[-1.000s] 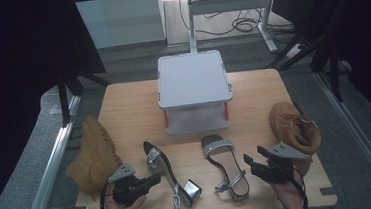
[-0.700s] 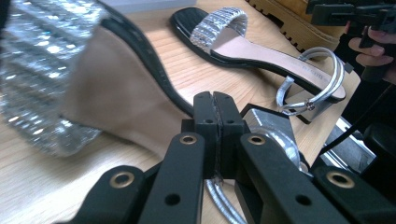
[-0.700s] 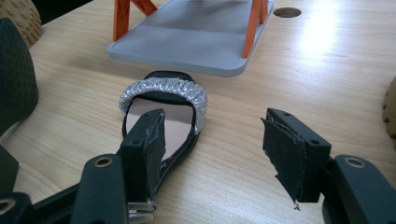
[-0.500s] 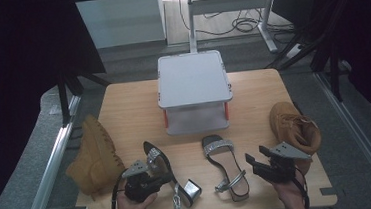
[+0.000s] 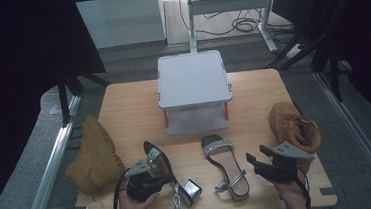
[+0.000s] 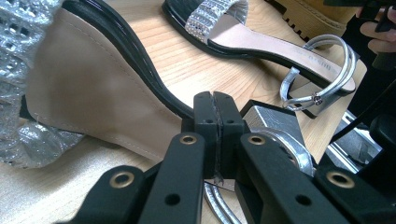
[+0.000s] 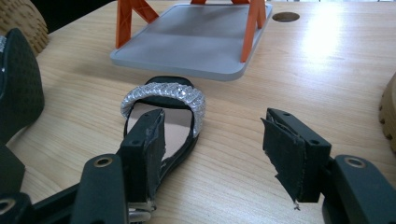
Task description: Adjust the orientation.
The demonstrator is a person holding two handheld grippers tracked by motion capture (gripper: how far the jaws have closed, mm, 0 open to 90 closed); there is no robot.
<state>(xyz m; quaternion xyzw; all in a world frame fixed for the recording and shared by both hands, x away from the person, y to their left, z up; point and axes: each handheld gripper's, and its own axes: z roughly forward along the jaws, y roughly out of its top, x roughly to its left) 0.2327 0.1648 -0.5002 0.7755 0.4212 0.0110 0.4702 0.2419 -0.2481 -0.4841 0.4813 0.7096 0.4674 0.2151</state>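
No writing can be read on the shoes. The left gripper [image 5: 146, 174] has its jaws pressed together with nothing between them, right over the left sandal [image 5: 165, 174]. The right gripper [image 5: 259, 158] has its jaws wide apart and holds nothing. The right sandal [image 5: 226, 169] lies just beside it. Bare table [image 5: 129, 114] stretches toward the grey shelf [image 5: 192, 79].

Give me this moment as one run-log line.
left gripper: jaws shut, empty, at left sandal | right gripper: jaws open, empty, beside right sandal | boots: table edges | shelf: untouched
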